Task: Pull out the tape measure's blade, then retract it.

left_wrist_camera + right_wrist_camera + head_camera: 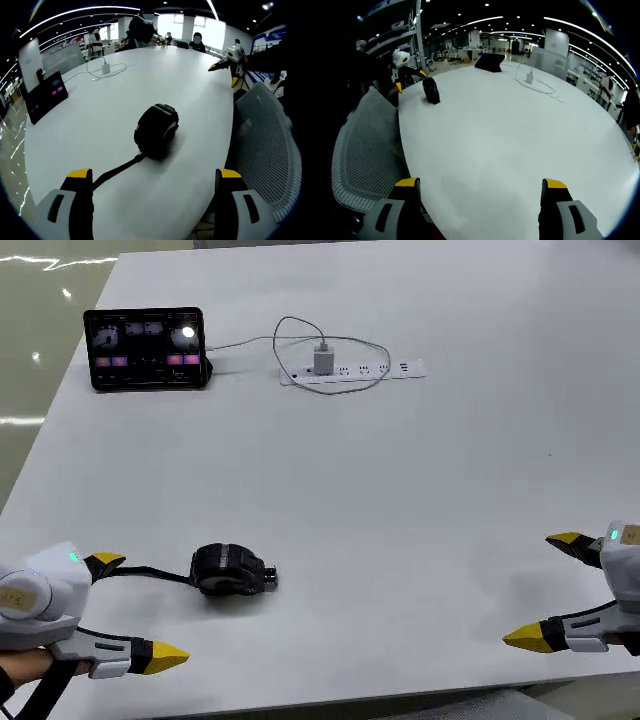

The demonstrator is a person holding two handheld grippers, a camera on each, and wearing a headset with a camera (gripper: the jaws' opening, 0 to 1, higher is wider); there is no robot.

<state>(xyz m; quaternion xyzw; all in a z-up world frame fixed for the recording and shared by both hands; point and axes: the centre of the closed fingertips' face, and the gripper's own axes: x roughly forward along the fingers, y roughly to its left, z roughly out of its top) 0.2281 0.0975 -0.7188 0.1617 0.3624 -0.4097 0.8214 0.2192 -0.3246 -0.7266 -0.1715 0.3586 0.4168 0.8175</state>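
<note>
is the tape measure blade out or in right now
In: no blade extends from the tape measure; just its black strap trails toward the open left gripper.

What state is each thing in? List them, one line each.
Left gripper: open, empty.
Right gripper: open, empty.
Tape measure: on the table, blade in, strap trailing out.
Tablet: screen on.
Charger: plugged into strip.

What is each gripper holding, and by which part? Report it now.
Nothing is held. The left gripper and the right gripper stand open; the tape measure lies on the table, its strap trailing toward the left jaws, unclamped.
</note>
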